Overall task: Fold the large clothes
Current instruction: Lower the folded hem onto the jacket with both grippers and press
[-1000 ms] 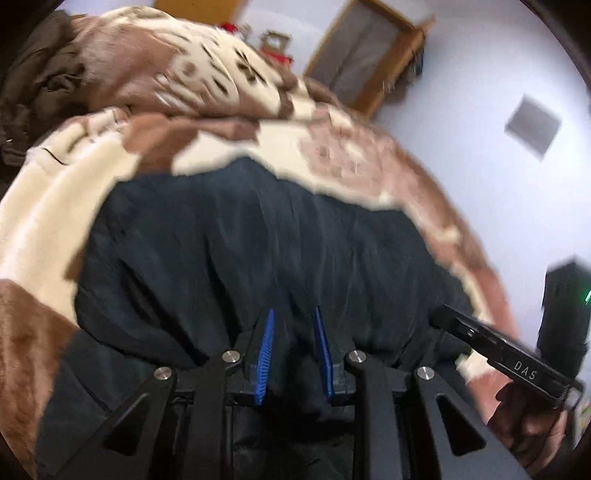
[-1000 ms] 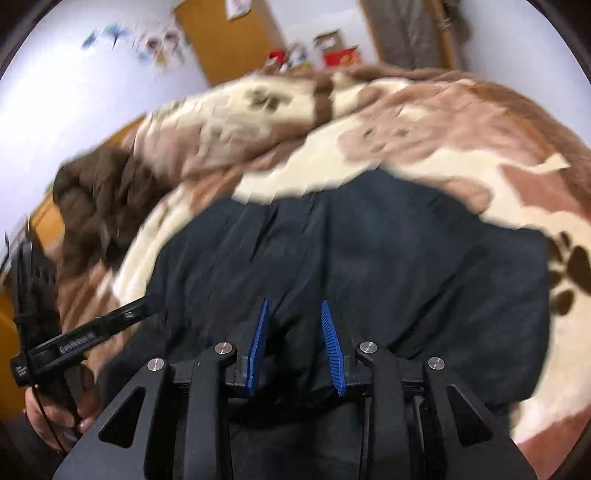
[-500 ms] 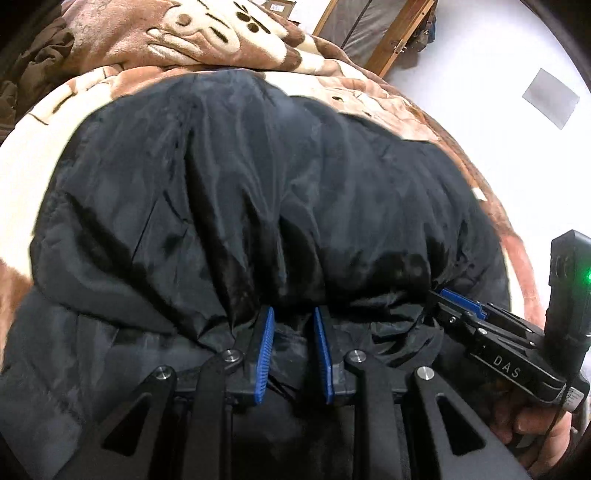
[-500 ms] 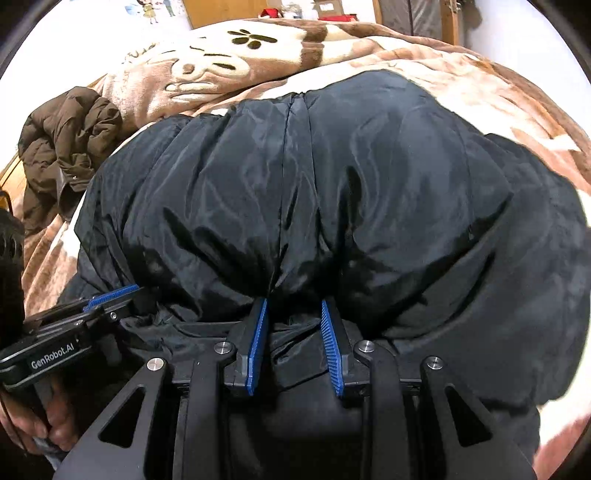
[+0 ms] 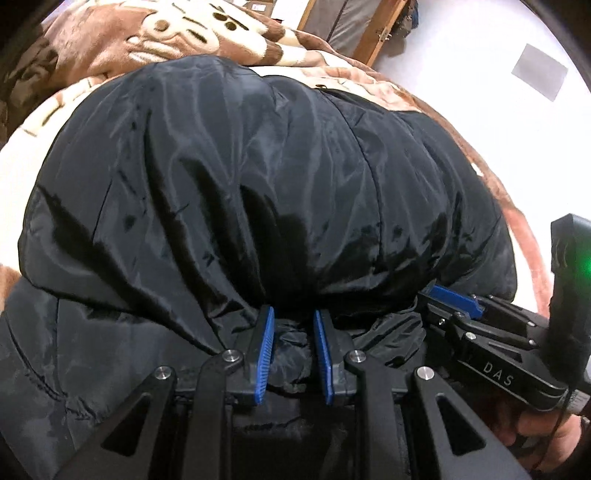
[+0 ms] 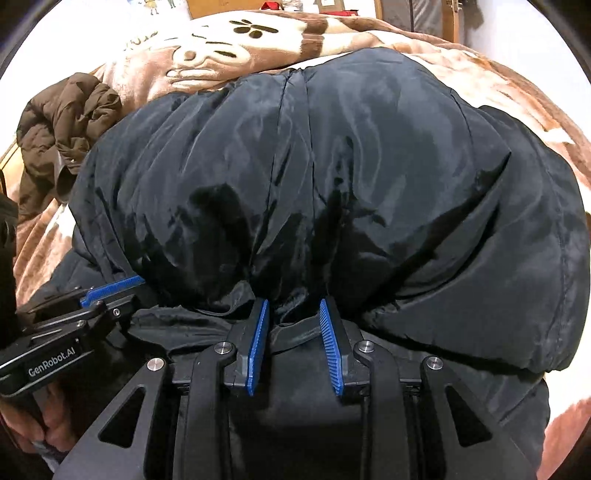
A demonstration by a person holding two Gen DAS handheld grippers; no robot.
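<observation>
— Both claws bite the same black coat (image 5: 280,177), which lies spread over the blanket (image 5: 177,33) on the bed. The left gripper (image 5: 291,354) is clamped on a bunched edge of it, and the right gripper (image 6: 293,345) pinches a fold of that edge just beside.

— What is different from a second ago?

— Much more of the coat fills both views. A second ago a wide band of blanket showed beyond it; now the near half has been drawn over the far half and bulges up as a puffed mound. Both hands have sunk with it, so the fold looks close to being laid down.

— And around it?

— One brown jacket (image 6: 62,122) sits heaped on the blanket off to the left, apart from the black coat. A wooden door frame (image 5: 373,33) stands beyond the bed. Nothing blocks the fold; the trapped air in the padding is the likelier nuisance.
</observation>
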